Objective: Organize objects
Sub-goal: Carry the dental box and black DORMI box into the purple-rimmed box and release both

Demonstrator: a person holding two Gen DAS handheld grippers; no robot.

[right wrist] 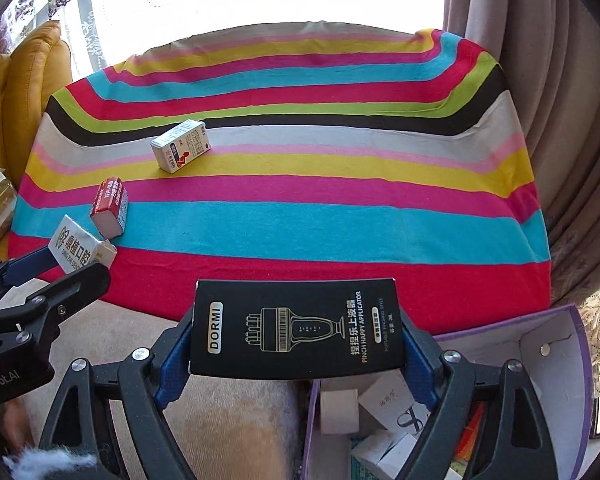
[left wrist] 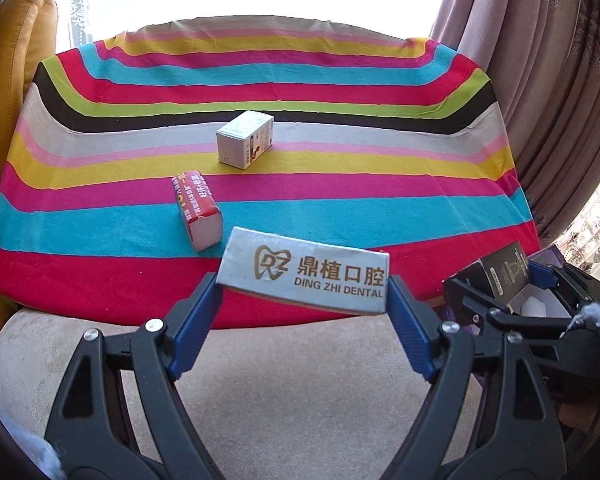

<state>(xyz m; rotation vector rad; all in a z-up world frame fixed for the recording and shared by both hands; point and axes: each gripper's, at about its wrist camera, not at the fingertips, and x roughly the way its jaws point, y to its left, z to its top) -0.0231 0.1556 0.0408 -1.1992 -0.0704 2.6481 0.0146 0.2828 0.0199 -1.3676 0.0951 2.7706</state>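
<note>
Through your left wrist camera, your left gripper [left wrist: 304, 300] is pinching a silver "Ding Zhi Dental" box [left wrist: 304, 278] by its two short ends, the blue pads [left wrist: 198, 312] pressed against them. The box hangs tilted over the near edge of the striped cloth [left wrist: 340, 92]. Just beyond it a red-and-white packet [left wrist: 199, 210] lies on the blue stripe, and farther back a white carton [left wrist: 246, 139] stands on the pale and yellow stripes, well apart from the packet. At the right edge you see your right gripper [left wrist: 512, 288] with a black box [left wrist: 504, 272] in it. A yellow cushion [left wrist: 16, 60] sits at the left and a curtain [left wrist: 540, 60] at the right.

Through your right wrist camera, your right gripper [right wrist: 298, 344] clamps a black "DORMI" applicator box [right wrist: 296, 328] across its width, printed face up, above the cloth's near red stripe [right wrist: 460, 280]. Below and to the right, an open purple storage box [right wrist: 568, 360] holds several small white boxes [right wrist: 388, 400] and a white roll [right wrist: 339, 411]. At the left, your left gripper [right wrist: 50, 270] carries the silver box [right wrist: 76, 246] near the red-and-white packet [right wrist: 110, 207]; the white carton [right wrist: 182, 146] lies farther back.
</note>
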